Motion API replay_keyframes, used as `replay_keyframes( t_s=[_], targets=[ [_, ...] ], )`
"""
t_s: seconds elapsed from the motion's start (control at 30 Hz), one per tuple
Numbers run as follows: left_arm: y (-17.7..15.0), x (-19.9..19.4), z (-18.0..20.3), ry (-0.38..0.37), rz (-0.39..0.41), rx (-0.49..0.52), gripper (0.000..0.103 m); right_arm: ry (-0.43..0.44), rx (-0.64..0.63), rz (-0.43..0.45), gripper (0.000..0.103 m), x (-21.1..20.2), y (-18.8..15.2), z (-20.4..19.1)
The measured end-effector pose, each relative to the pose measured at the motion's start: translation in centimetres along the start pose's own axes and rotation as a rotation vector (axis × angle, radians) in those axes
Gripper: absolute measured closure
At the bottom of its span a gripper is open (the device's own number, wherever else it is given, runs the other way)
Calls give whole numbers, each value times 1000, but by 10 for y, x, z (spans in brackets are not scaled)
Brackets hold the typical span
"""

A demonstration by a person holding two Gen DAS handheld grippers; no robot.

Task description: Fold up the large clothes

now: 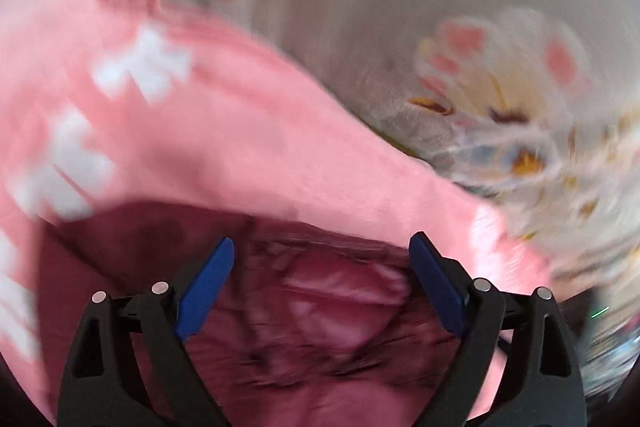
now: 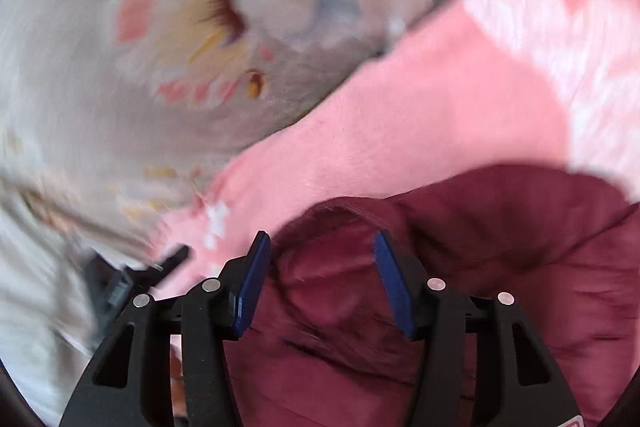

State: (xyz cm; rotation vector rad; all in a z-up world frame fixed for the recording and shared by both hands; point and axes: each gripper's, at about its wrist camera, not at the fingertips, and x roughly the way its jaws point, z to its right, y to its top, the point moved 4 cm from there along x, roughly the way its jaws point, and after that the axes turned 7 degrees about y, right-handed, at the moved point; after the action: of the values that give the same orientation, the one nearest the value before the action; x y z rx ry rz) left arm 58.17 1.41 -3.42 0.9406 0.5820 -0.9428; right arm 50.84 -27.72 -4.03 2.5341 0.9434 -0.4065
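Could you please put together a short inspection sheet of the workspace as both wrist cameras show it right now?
Surface: floral sheet, pale with pink and yellow flowers, blurred by motion in both views.
Job's things: maroon garment lying crumpled on a pink cloth with white markings.
Clutter: a dark object at the lower left of the right wrist view, too blurred to identify.
Grippers: left gripper open above the maroon garment, pads clear of it; right gripper open, a fold of the garment bulging between its fingers, not pinched.
Cables: nothing seen.
Surroundings: nothing seen beyond the bedding.
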Motion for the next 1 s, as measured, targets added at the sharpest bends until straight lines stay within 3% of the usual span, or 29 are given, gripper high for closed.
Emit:
replay_keyframes(
  t_s=[0.03,0.13,0.27,0.4,0.43,0.47,0.53,0.6,0.8,1.0],
  targets=[
    [3,17,-9,-39,-61,-95,16,28,61,-7,48,9,3,7],
    [4,47,-28,-72,-144,-254,17,65,159,-10,48,25,9,19],
    [2,64,-34,-80,-190,-306,18,55,273,-23,48,39,12,36],
    [-6,80,-38,-14,-273,-287,46,-7,261,-57,83,45,7,46],
    [-9,81,-40,2,-281,-279,56,-22,234,-68,94,45,4,46],
    [-10,80,-41,17,-278,-270,62,-36,210,-77,97,44,1,44],
    [-17,78,-41,48,-275,-220,82,-90,105,-101,100,42,-8,38],
    [-22,76,-39,55,-275,-167,90,-154,-14,-132,100,43,-19,29],
    [-49,61,-21,146,-204,91,97,-336,-364,-186,101,46,-47,6],
    [-62,66,-20,191,-129,206,97,-480,-605,-145,103,62,-55,6]
  ],
)
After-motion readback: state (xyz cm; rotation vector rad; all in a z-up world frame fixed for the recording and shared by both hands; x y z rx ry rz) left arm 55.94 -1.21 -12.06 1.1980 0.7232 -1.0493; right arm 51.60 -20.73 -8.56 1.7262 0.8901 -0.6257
